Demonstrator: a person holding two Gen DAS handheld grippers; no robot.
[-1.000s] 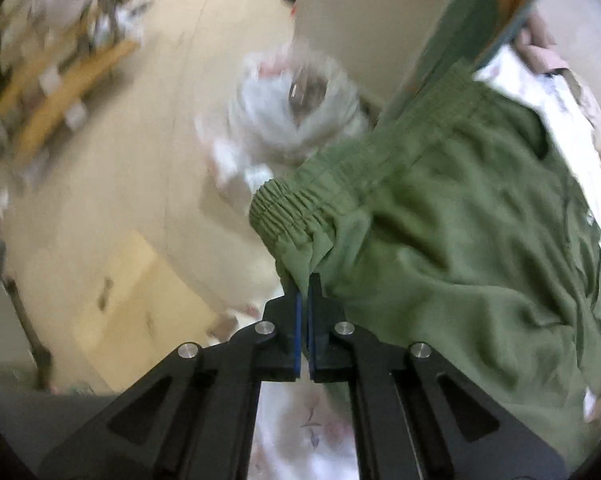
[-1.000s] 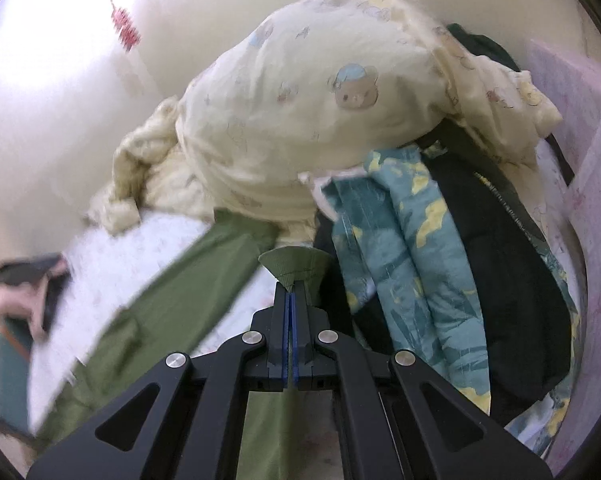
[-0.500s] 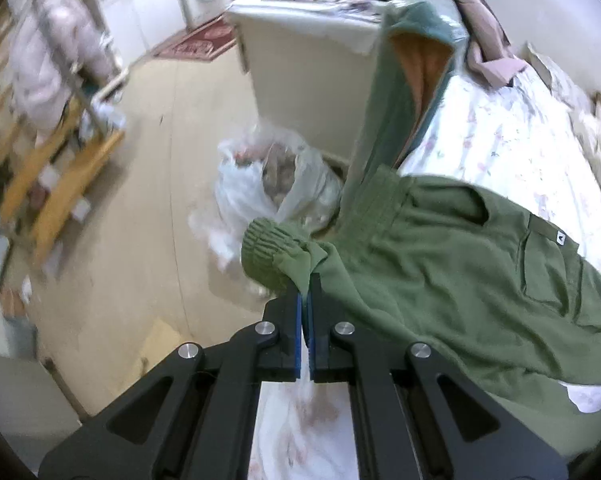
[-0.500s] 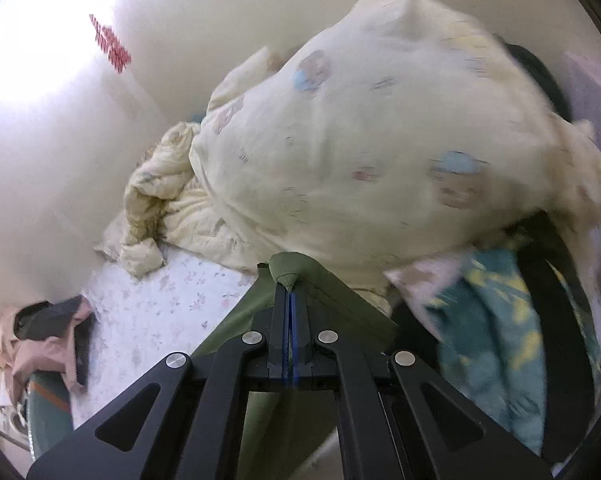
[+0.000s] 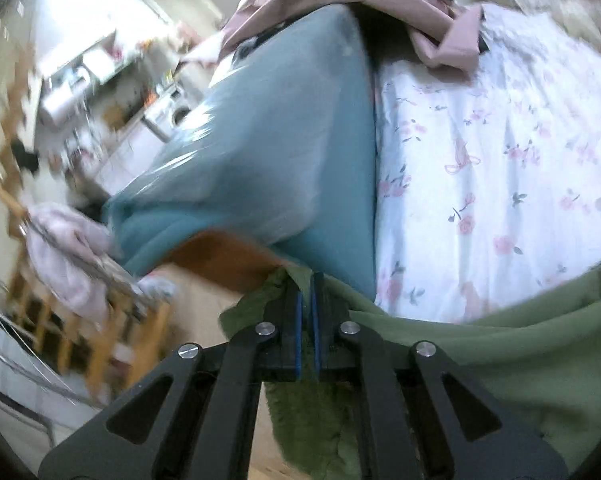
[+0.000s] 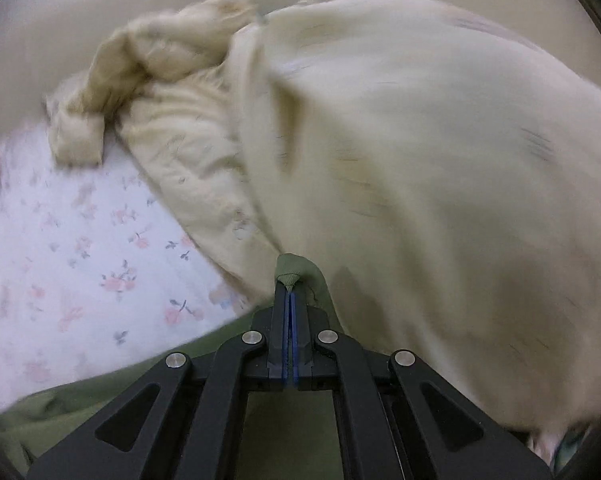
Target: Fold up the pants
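The left tool (image 5: 307,280) points down toward the bed edge, its blue pads clamped on a bunched fold of the green pants (image 5: 520,352), with fabric showing between the jaws and hanging below them. The right tool (image 6: 290,286) also angles downward, its pads pressed together on a small peak of the pants (image 6: 100,392), which trail back under its frame. The pants lie spread across the floral bedsheet (image 5: 500,160), on the near side of it in both views. Beyond the left tool, a teal cover (image 5: 284,152) drapes over the bed's edge, with pink cloth (image 5: 340,4) heaped on top of it; left of that the room is blurred. Ahead of the right tool, a cream quilt (image 6: 440,160) piles high on the sheet and crowds close to the tips.
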